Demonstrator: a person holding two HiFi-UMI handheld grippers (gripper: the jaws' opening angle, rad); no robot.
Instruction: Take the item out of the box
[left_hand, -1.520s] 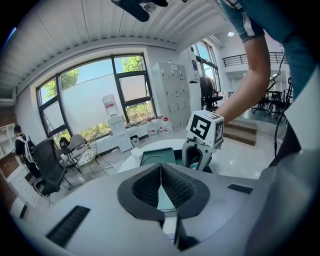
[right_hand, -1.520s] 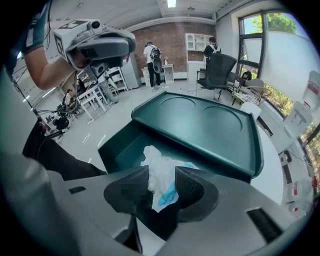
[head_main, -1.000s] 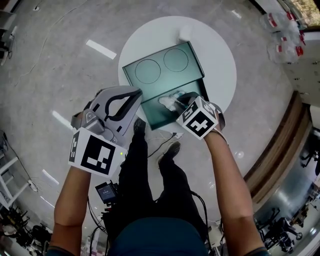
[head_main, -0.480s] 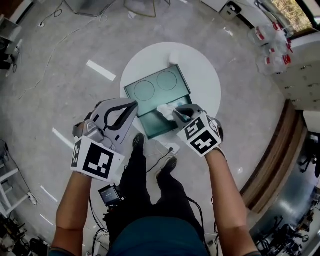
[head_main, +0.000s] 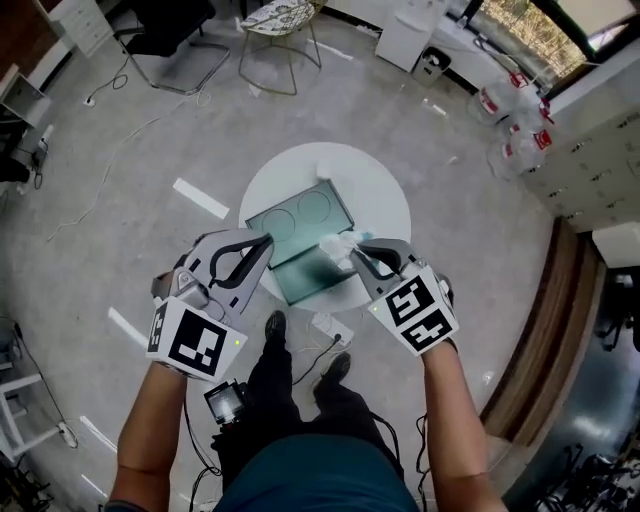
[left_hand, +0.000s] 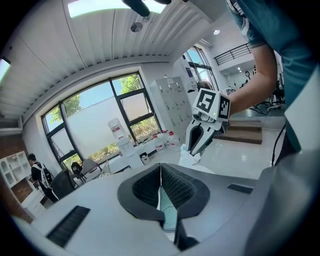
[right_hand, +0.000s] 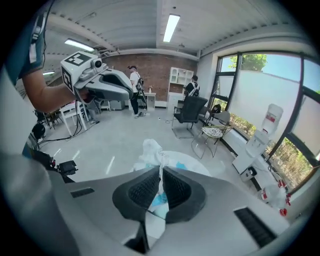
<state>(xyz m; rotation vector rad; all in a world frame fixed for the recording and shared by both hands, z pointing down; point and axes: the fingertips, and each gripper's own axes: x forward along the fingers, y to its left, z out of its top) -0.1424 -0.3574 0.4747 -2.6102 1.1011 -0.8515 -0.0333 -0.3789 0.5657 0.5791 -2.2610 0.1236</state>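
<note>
A grey polished floor (head_main: 120, 150) filled the room, with a black chair (head_main: 165, 25) and a wire chair (head_main: 280, 20) at 11 to 12 o'clock and big water bottles (head_main: 505, 105) at 2 o'clock beside the windows. In the middle stood a round white bench (head_main: 385, 200) carrying an open teal box (head_main: 300, 225), two rings showing on the half toward 12 o'clock. The right gripper (head_main: 354, 253) was closed almost fully on the item (head_main: 338, 245), a crumpled white packet with a little blue on it, pinched between the ribbed pads. The item hung above the box's 3 o'clock edge, raised clear of the box floor. The left gripper (head_main: 265, 243) hovered at the box's 9 o'clock side, its pads pressed together in a thin line with nothing visibly caught between them; only a sliver of teal showed through the gap lower down. The two grippers faced each other across the box, near but apart.
</note>
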